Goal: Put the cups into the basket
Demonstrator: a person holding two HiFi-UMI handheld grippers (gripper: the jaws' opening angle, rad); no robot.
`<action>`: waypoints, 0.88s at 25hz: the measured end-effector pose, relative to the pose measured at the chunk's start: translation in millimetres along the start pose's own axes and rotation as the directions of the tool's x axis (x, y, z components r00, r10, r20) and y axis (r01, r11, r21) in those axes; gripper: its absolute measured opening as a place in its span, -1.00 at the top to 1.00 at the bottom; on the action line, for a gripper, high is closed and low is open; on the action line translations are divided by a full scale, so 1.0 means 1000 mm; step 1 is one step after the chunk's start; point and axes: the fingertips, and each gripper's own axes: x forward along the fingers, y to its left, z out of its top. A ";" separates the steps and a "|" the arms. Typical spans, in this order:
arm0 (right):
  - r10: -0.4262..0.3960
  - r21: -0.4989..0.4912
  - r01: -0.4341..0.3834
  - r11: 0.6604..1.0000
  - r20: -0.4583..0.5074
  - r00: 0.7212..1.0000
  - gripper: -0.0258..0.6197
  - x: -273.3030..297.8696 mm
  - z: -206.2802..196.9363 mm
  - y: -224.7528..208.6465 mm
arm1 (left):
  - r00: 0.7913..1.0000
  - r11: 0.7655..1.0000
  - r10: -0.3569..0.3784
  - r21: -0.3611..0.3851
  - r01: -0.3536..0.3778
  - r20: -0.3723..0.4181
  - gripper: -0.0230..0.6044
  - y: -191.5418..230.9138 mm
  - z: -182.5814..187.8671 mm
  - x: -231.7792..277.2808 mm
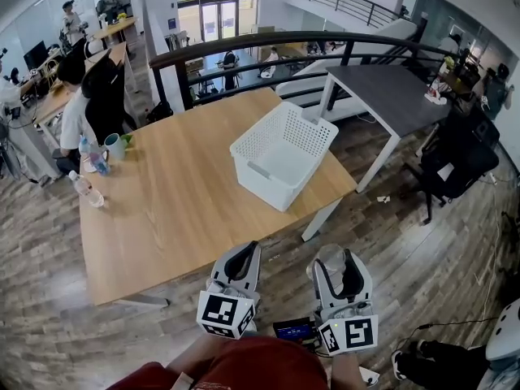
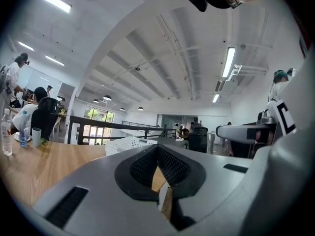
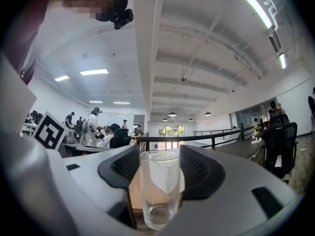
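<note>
A white perforated basket [image 1: 280, 153] stands on the right part of the wooden table [image 1: 179, 210], and its rim [image 2: 129, 144] shows low in the left gripper view. A clear glass cup [image 3: 158, 191] stands upright between the black pads of my right gripper [image 3: 160, 166], which is shut on it. In the head view that gripper [image 1: 335, 268] and the cup [image 1: 329, 258] are off the table's near right corner, above the floor. My left gripper [image 1: 241, 260] is beside it at the table's near edge, its jaws [image 2: 157, 154] shut with nothing in them.
A green mug [image 1: 114, 145] and two water bottles [image 1: 85, 188] stand at the table's left end, beside a seated person [image 1: 77, 112]. Behind the table runs a dark railing [image 1: 268, 43]. A grey table [image 1: 390, 88] and a black chair [image 1: 459, 157] are at the right.
</note>
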 end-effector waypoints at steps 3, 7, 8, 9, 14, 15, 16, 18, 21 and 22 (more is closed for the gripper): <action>-0.004 0.005 0.004 1.000 -0.001 1.000 0.12 0.007 -0.002 0.006 | 1.000 1.000 -0.008 0.001 0.008 0.001 0.91 0.008 0.002 -0.001; -0.005 0.016 0.005 1.000 -0.003 1.000 0.12 0.014 -0.006 0.008 | 1.000 1.000 -0.004 0.002 0.004 0.005 0.91 0.015 0.004 0.001; -0.004 0.018 0.004 1.000 -0.003 1.000 0.12 0.015 -0.007 0.007 | 1.000 1.000 0.000 0.001 0.000 0.005 0.91 0.016 0.004 0.002; -0.001 0.020 0.001 1.000 -0.002 1.000 0.12 0.017 -0.007 0.005 | 1.000 1.000 0.004 0.000 -0.004 0.006 0.91 0.017 0.004 0.003; 0.017 0.007 -0.017 1.000 0.005 1.000 0.12 0.030 -0.006 -0.005 | 0.999 1.000 0.029 -0.002 -0.029 0.014 0.91 0.020 0.004 0.016; 0.023 0.005 -0.023 1.000 0.005 1.000 0.12 0.033 -0.005 -0.009 | 0.999 0.999 0.036 -0.004 -0.036 0.015 0.91 0.020 0.004 0.019; 0.030 0.004 -0.030 1.000 0.006 1.000 0.12 0.036 -0.004 -0.012 | 0.999 0.999 0.044 -0.006 -0.043 0.015 0.91 0.020 0.004 0.022; 0.041 0.005 -0.041 0.999 0.007 0.999 0.12 0.042 -0.003 -0.019 | 0.998 0.998 0.057 -0.012 -0.057 0.015 0.91 0.020 0.004 0.027; 0.050 0.000 -0.050 0.999 0.007 0.999 0.12 0.047 -0.002 -0.030 | 0.998 0.998 0.067 -0.012 -0.067 0.018 0.91 0.017 0.005 0.039; 0.055 0.000 -0.055 0.998 0.007 0.998 0.12 0.048 -0.002 -0.033 | 0.997 0.997 0.070 -0.012 -0.070 0.019 0.91 0.016 0.005 0.043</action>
